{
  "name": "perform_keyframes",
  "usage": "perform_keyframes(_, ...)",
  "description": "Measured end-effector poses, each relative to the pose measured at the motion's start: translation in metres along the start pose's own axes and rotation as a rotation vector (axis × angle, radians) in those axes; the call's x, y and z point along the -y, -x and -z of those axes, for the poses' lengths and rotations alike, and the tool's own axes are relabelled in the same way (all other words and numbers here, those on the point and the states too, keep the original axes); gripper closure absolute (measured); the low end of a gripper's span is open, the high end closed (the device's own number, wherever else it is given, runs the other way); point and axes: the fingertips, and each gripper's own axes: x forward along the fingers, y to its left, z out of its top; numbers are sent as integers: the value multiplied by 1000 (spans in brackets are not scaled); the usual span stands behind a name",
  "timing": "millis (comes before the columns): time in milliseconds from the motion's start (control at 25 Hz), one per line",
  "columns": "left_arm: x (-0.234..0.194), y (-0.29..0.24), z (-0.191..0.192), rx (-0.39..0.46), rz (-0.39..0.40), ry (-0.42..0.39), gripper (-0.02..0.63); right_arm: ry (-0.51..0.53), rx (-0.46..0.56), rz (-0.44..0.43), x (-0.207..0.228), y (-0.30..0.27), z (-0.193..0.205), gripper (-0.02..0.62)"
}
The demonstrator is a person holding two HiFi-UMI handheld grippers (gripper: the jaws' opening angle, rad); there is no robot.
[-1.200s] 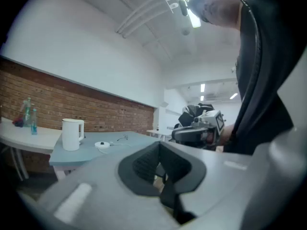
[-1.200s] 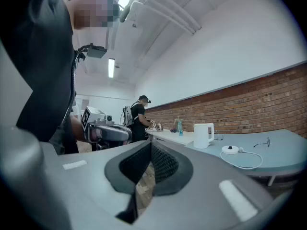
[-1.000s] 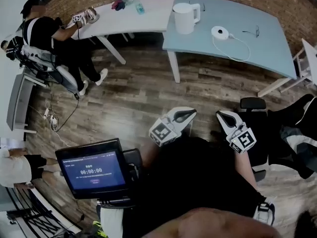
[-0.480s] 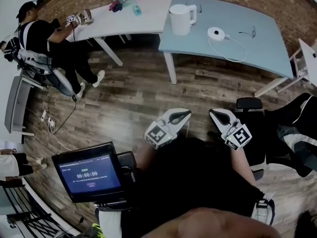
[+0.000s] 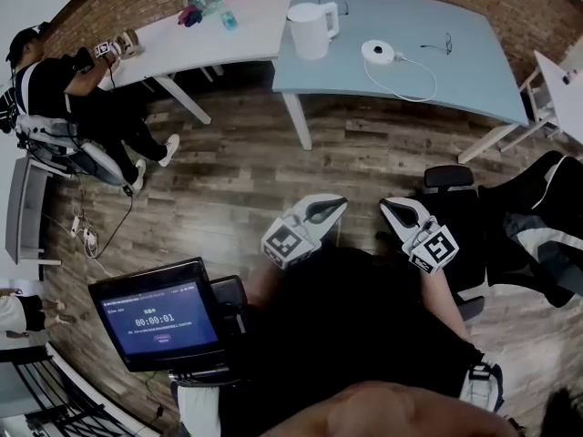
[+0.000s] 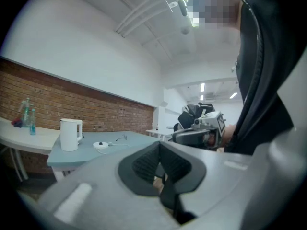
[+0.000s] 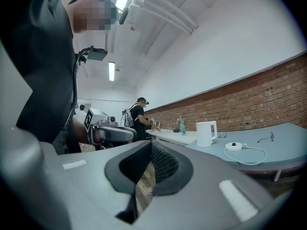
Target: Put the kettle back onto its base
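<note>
While kettle (image 5: 308, 31) stands near table (image 5: 465, 66) edge, base (image 5: 378, 52) lies apart, farther in.

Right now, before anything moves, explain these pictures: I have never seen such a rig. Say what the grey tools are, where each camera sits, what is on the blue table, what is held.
No robot here: a person holds a two-jaw tool in each hand, the left gripper and the right gripper. One picture comes from a camera on the person's head, looking down; the other two come from cameras riding on the grippers, looking along their jaws. Both pairs of jaws are closed on nothing. On the blue table, across the wooden floor, a white kettle stands beside its round base, not on it; a pair of glasses lies further along.
</note>
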Motion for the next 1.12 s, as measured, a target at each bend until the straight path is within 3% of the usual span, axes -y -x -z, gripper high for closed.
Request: perform_keyframes(1120, -5, 4, 3, -50, -1, -16, 606, -42, 12, -20, -1, -9, 8, 592)
